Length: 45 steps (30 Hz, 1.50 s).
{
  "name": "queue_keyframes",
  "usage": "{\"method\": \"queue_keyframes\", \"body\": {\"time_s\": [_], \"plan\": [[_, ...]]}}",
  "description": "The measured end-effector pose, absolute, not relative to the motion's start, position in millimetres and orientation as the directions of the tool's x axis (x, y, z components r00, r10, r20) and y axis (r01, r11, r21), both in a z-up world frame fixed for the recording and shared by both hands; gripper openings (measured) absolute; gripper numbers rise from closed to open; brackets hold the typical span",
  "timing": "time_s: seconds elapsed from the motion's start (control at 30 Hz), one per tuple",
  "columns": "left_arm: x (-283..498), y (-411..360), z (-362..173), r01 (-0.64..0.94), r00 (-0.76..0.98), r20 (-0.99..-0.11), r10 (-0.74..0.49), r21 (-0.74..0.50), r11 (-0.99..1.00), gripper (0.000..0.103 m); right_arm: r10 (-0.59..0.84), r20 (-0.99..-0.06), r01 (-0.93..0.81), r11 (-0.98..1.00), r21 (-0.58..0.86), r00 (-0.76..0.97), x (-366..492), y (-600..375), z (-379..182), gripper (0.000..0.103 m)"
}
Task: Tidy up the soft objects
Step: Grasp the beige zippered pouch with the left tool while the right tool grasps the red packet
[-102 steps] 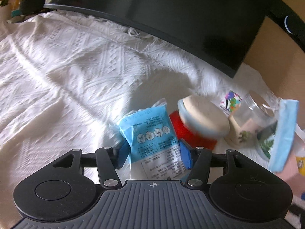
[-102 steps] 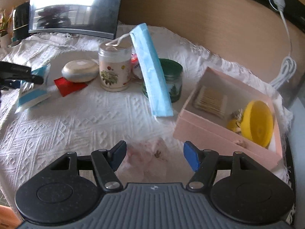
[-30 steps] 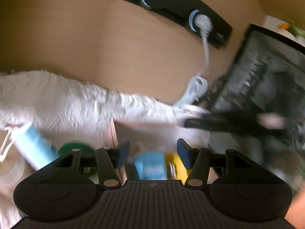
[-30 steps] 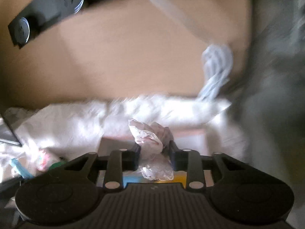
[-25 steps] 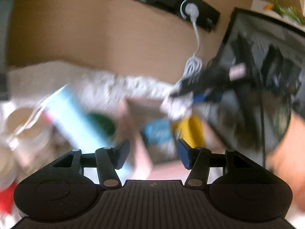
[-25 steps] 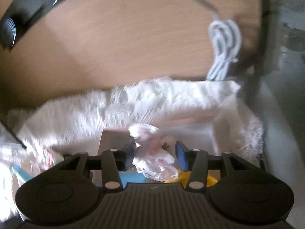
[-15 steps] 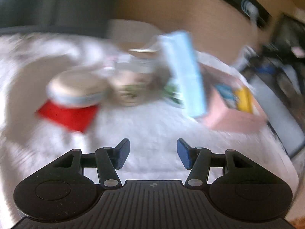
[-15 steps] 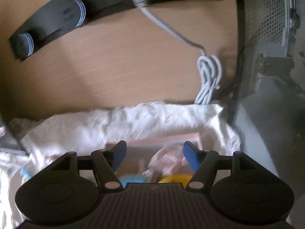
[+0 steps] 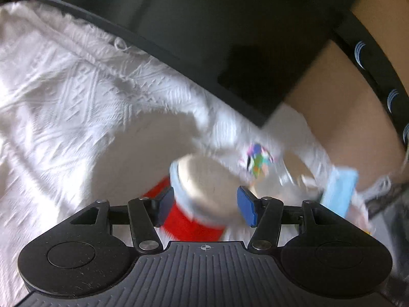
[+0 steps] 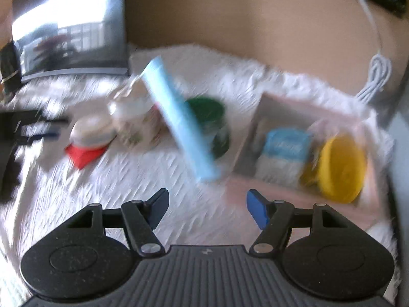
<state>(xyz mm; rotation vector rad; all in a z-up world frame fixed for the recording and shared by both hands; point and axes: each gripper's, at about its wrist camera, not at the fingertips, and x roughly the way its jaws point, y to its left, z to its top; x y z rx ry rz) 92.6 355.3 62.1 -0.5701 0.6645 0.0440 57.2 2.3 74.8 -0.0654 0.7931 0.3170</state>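
Note:
My left gripper point(image 9: 205, 203) is open and empty, its fingers on either side of a round cream puff case point(image 9: 204, 186) that lies on a red packet point(image 9: 189, 221). My right gripper point(image 10: 207, 208) is open and empty above the white cloth point(image 10: 127, 179). The pink box point(image 10: 294, 192) at the right holds a blue wipes packet point(image 10: 283, 151) and a yellow bowl point(image 10: 342, 168). A blue face mask point(image 10: 179, 125) leans on a floral jar point(image 10: 135, 125). The left gripper shows at the far left of the right wrist view point(image 10: 28, 130).
A dark monitor point(image 9: 204, 38) stands at the back of the cloth. A green-lidded jar point(image 10: 209, 125) sits beside the mask. A white cable point(image 10: 375, 76) hangs on the wooden wall at the right. A clear jar point(image 9: 294, 179) stands right of the puff case.
Both grippers dropped their items into the pink box and pulled back. The left gripper swung left to the puff case. The right gripper opened and withdrew over the cloth.

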Motion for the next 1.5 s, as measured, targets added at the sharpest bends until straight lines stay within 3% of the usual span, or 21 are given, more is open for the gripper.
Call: {"method": "queue_keyframes", "body": {"time_s": [0.23, 0.27, 0.37, 0.63, 0.83, 0.9, 1.13, 1.5], "plan": [[163.8, 384.3, 38.3, -0.217, 0.681, -0.694, -0.235, -0.498, 0.84, 0.06, 0.228, -0.756, -0.264, 0.962, 0.076, 0.613, 40.6, -3.2, 56.7, 0.068], [165.7, 387.5, 30.3, -0.205, 0.681, -0.684, -0.262, -0.522, 0.828, 0.064, 0.223, -0.76, -0.253, 0.964, 0.079, 0.611, 37.6, -5.9, 54.6, 0.068], [168.6, 392.6, 16.9, -0.134, 0.67, -0.623, -0.403, -0.636, 0.76, 0.063, 0.209, -0.771, -0.226, 0.97, 0.086, 0.602, 33.5, -13.5, 52.1, 0.068], [134.6, 361.2, 33.1, 0.127, 0.624, -0.53, -0.574, -0.656, 0.744, 0.063, 0.246, -0.771, -0.258, 0.96, 0.11, 0.587, 38.6, -2.9, 46.0, 0.068], [135.2, 328.7, 32.6, 0.03, 0.674, -0.607, -0.42, -0.546, 0.837, 0.063, 0.29, -0.78, -0.352, 0.931, 0.096, 0.555, 41.6, 27.4, 42.2, 0.068], [133.9, 324.6, 30.2, -0.009, 0.69, -0.626, -0.364, -0.511, 0.86, 0.05, 0.297, -0.772, -0.397, 0.916, 0.063, 0.562, 37.2, 37.5, 43.7, 0.068], [83.3, 347.3, 38.8, -0.009, 0.759, -0.552, -0.345, -0.538, 0.843, 0.048, 0.325, -0.719, -0.496, 0.868, -0.031, 0.614, 30.5, 62.4, 51.9, 0.068], [-33.3, 409.6, 64.2, -0.213, 0.85, -0.51, -0.136, -0.567, 0.795, 0.048, 0.558, -0.7, -0.685, 0.716, 0.134, 0.446, 90.0, 159.4, 61.6, 0.068]]}}
